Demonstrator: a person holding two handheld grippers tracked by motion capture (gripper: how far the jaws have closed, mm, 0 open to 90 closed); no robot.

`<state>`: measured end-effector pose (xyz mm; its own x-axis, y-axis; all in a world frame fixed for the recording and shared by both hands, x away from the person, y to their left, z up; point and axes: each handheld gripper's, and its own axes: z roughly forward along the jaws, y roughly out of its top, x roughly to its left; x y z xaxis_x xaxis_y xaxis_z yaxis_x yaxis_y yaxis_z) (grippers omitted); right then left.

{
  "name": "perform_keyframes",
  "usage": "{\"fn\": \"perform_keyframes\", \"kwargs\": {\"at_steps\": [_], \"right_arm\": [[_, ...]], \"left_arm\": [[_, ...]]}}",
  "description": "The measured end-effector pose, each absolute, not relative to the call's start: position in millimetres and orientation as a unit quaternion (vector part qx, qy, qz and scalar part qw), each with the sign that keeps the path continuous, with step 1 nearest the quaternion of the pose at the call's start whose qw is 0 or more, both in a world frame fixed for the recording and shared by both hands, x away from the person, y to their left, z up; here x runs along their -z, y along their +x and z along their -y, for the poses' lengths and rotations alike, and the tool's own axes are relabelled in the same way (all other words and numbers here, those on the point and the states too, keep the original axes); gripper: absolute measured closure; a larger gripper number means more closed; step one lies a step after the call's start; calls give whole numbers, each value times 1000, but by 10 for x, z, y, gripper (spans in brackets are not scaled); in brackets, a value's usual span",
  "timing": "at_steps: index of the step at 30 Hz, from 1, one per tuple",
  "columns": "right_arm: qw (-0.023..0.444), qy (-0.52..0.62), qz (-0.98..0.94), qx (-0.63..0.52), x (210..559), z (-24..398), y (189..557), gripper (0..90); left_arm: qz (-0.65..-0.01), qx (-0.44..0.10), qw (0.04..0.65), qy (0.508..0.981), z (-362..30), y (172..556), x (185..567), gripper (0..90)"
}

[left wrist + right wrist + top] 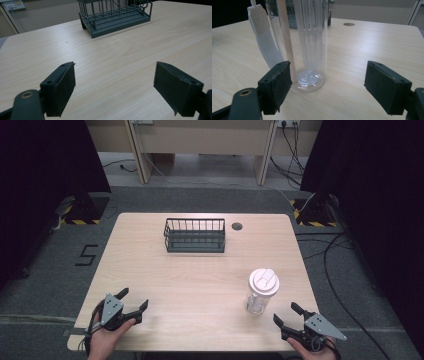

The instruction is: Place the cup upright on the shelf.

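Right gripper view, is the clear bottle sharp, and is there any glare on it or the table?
Right gripper view: the bottle looks slightly soft, a bright glint at its base, pale sheen on the table. High view: even light, dark corners.

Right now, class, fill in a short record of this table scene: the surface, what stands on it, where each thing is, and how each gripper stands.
surface: wooden table
bottle: clear, white lid, upright near the right front
bottle strap: white, hanging at its side
basket: dark wire, nothing seen inside, at the far middle
left gripper: open, nothing between its jaws, front left of the table
right gripper: open, just short of the bottle, not touching it
likely next move: right gripper closes on the bottle
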<state>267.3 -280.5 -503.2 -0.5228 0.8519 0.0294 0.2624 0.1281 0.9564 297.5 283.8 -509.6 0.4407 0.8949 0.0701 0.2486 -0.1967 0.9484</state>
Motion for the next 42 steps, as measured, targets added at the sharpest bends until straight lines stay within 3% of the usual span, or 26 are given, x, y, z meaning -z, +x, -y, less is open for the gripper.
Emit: {"fn": "perform_keyframes", "kwargs": {"at_steps": [42], "right_arm": [[262, 352, -718, -540, 4805, 2335, 3070, 172]], "left_arm": [[-403, -317, 495, 701, -2771, 2978, 5108, 172]]}}
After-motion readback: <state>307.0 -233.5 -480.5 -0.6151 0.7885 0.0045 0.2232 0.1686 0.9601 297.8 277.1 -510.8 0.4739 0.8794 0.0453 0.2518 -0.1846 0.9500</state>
